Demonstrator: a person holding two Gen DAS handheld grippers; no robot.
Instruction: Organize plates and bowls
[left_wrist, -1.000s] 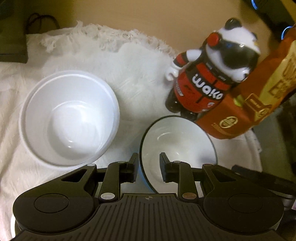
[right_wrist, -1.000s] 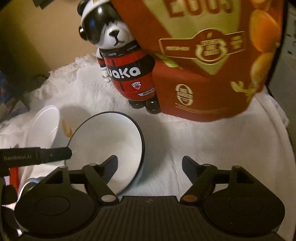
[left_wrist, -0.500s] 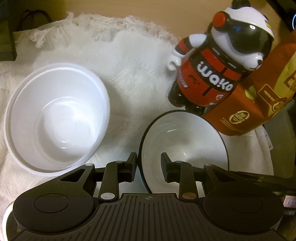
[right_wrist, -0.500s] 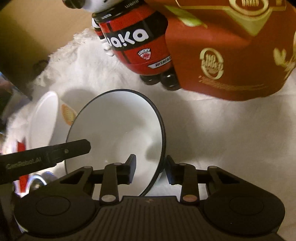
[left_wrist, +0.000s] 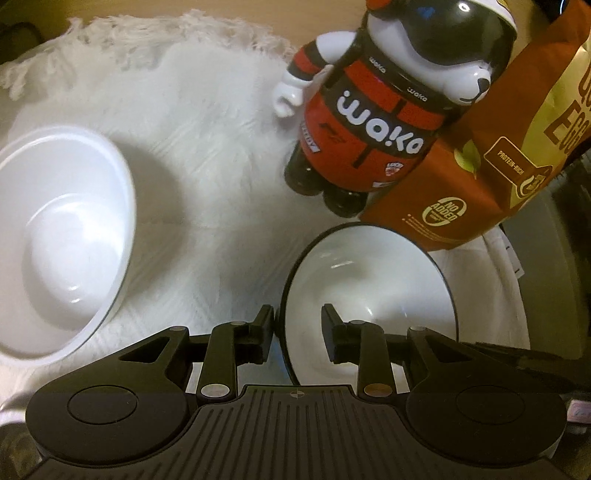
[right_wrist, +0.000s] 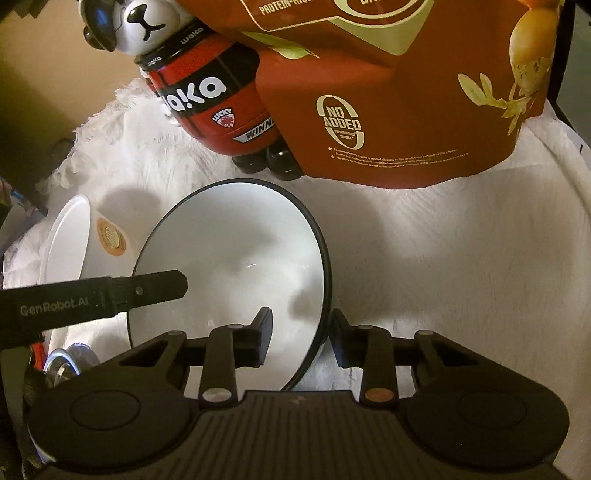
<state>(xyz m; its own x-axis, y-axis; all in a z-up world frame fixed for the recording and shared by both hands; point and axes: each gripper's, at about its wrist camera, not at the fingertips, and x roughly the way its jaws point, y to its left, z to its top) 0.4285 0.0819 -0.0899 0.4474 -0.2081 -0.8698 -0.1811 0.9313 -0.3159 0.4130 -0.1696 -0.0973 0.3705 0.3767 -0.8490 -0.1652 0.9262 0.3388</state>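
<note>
A white fringed cloth (left_wrist: 207, 155) covers the surface under everything I am working over. I take the black-rimmed bowl (left_wrist: 373, 291) as my landmark. Behind it stands a big red-brown food pouch (right_wrist: 399, 110), its lower edge close to the bowl's far rim. The panda-shaped bottle (left_wrist: 373, 122) with the red "waka" body stands just left of the pouch, also behind the bowl. To the bowl's left, apart from it, the plain white bowl (left_wrist: 62, 240) sits tilted on the cloth, with a round sticker on its outer wall.

My left gripper (left_wrist: 298, 334) straddles the near left rim of the black-rimmed bowl, one finger outside, one inside. I cannot tell whether the pads press on it.

My right gripper (right_wrist: 302, 339) has just closed its jaws on the bowl's right rim, and they look clamped on it.
</note>
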